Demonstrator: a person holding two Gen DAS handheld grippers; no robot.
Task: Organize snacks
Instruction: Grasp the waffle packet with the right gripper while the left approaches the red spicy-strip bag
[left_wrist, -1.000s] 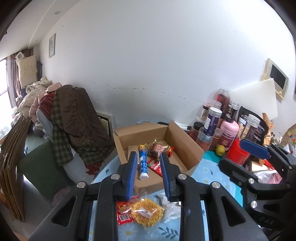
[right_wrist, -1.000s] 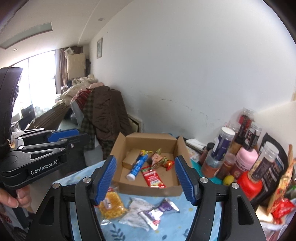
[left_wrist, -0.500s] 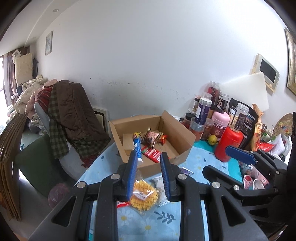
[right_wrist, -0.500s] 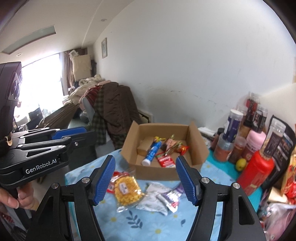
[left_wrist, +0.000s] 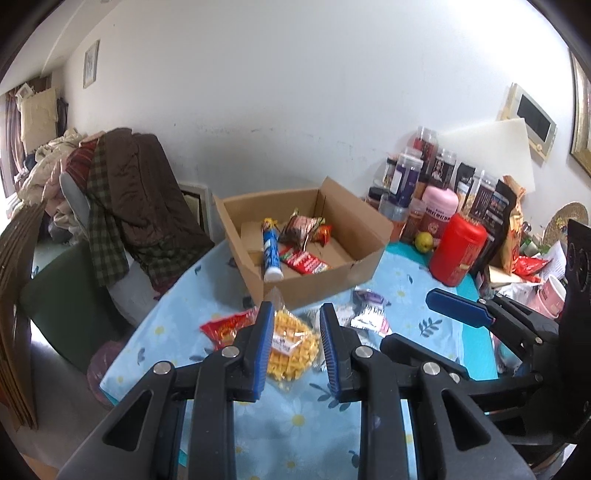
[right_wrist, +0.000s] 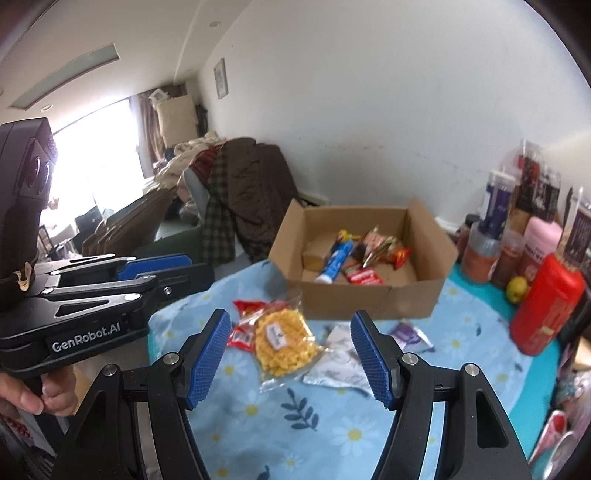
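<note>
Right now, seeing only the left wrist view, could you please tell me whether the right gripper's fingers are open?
Observer: Yes. In the right wrist view the right gripper is wide open, with nothing between its fingers.
Operator: Thank you. Something beside the waffle bag is half hidden for me; what is it?
Observer: A silver packet, lying flat on the tablecloth between the waffle bag and the purple packet.
</note>
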